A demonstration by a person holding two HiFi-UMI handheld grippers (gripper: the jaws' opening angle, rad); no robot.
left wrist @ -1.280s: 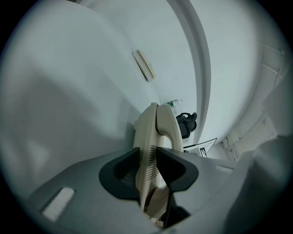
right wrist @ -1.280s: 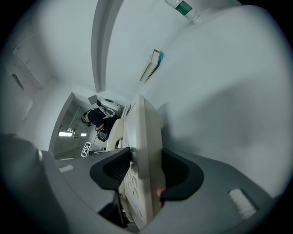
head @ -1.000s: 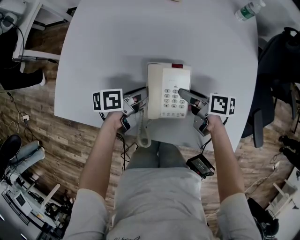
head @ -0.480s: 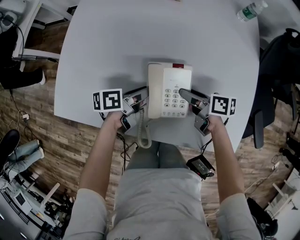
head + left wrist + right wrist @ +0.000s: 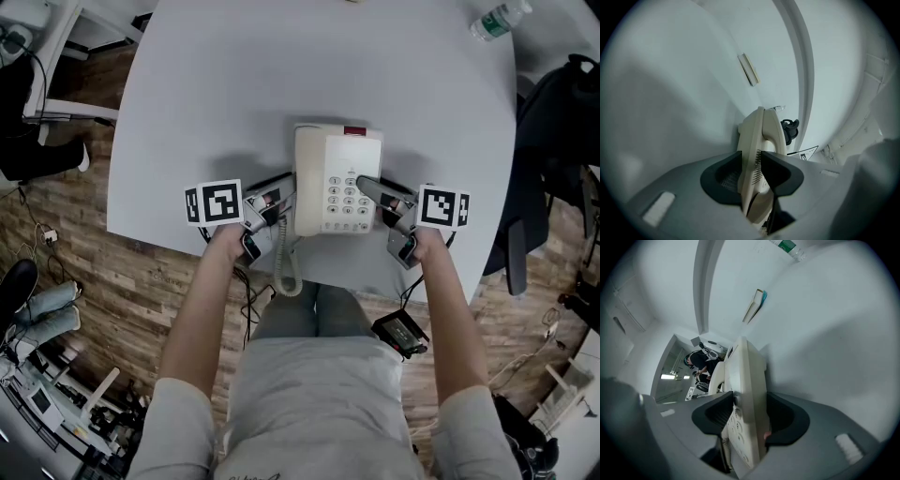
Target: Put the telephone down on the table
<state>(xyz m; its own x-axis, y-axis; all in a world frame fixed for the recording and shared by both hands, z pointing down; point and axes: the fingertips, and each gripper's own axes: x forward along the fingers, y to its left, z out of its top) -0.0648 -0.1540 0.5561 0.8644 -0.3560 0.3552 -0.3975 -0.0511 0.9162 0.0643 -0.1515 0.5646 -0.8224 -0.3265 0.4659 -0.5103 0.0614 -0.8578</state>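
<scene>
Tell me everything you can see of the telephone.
The telephone is a cream plastic desk set, lying flat, keypad up, by the near edge of the table. Its handset sits cradled on the left; a red tab marks the far edge; a coiled cord hangs off the table. The left gripper holds the handset edge between fingers that have just been opening; the right gripper clamps the keypad edge. Whether its base touches the table is unclear.

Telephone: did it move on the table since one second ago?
No. The telephone keeps the same place against the near edge of the table.
</scene>
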